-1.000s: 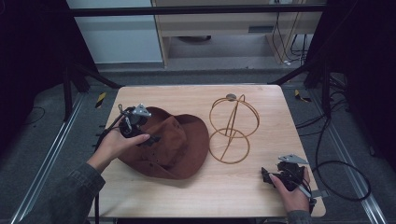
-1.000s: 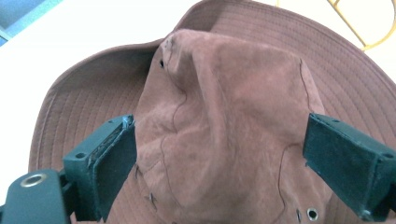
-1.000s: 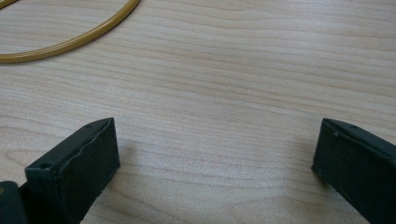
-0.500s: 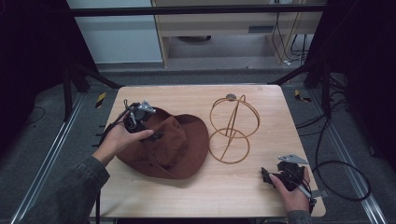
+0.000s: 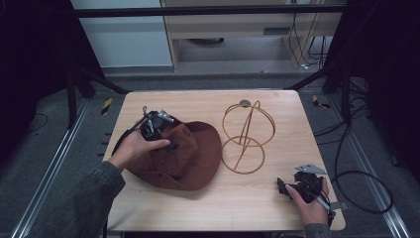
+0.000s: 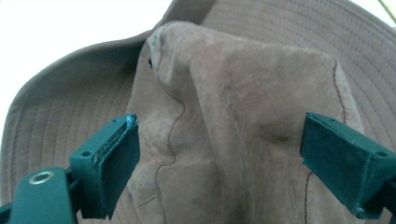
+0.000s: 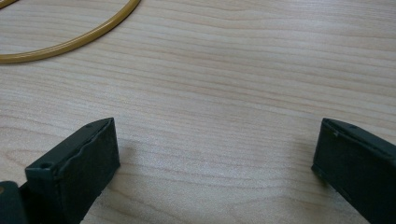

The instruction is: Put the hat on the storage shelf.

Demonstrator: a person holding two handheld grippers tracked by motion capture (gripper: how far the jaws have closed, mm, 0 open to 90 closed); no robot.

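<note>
A brown brimmed hat point(image 5: 190, 161) lies on the left half of the wooden table point(image 5: 198, 101). My left gripper point(image 5: 167, 141) hangs over the hat's far left side. It is open, and the creased crown point(image 6: 243, 116) sits between the spread jaws of the left gripper point(image 6: 219, 154) without being pinched. A gold wire hat stand point(image 5: 246, 136) rises to the right of the hat. My right gripper point(image 5: 283, 187) rests open near the table's front right corner. In its own view the right gripper point(image 7: 215, 158) has bare wood between its jaws.
Part of the stand's base ring point(image 7: 70, 44) curves past the top left of the right gripper view. A cable point(image 5: 364, 183) trails off the table's right edge. Metal rails and dark floor surround the table.
My left gripper has shifted slightly right over the hat's crown, with the hand following. The right gripper, the hat and the stand have stayed put.
</note>
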